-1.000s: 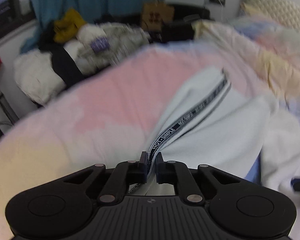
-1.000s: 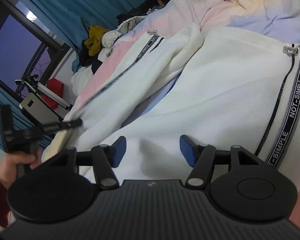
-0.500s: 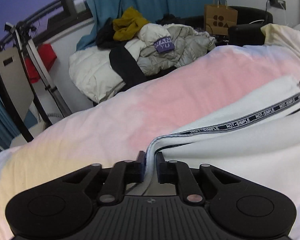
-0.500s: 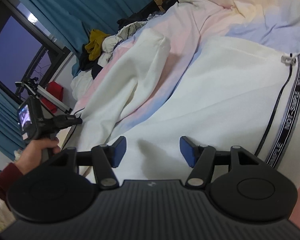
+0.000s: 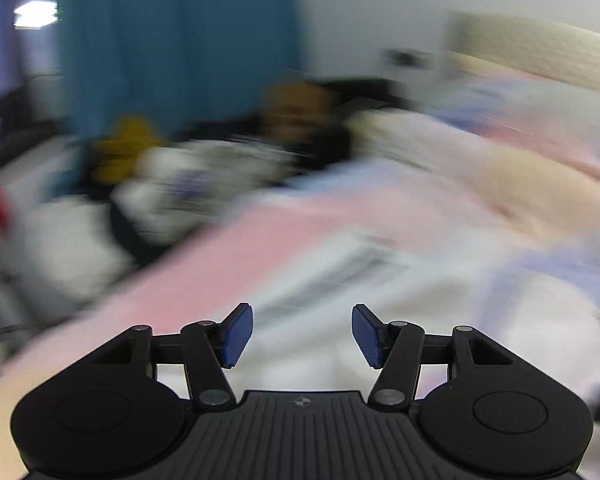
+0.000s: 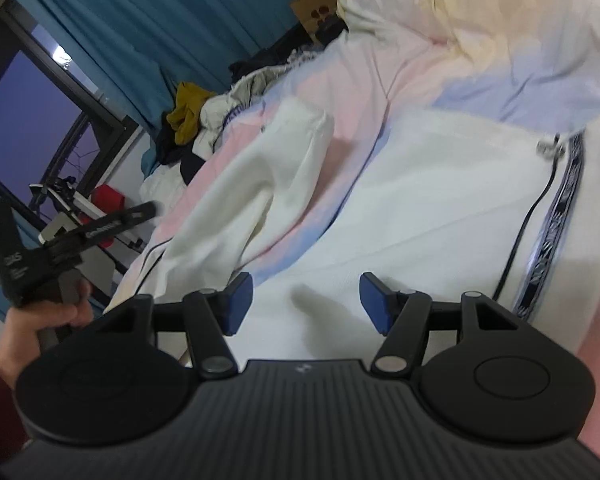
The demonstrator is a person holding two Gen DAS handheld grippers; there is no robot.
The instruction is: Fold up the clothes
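Note:
White trousers with a black "NOT-SIMPLE" side stripe lie spread on the pastel bedsheet. One leg stretches toward the left bed edge. My right gripper is open and empty, just above the trousers' wide part. My left gripper is open and empty above white cloth; its view is badly blurred. In the right wrist view the left gripper is off the leg's end, held in a hand.
A heap of clothes with a yellow garment lies beyond the bed by the blue curtain. A brown paper bag stands at the back. A folding chair and red item stand by the window at left.
My left gripper has opened and let go of the trouser leg's striped edge, then swung quickly so its view blurs. The right gripper stays open and shifted slightly.

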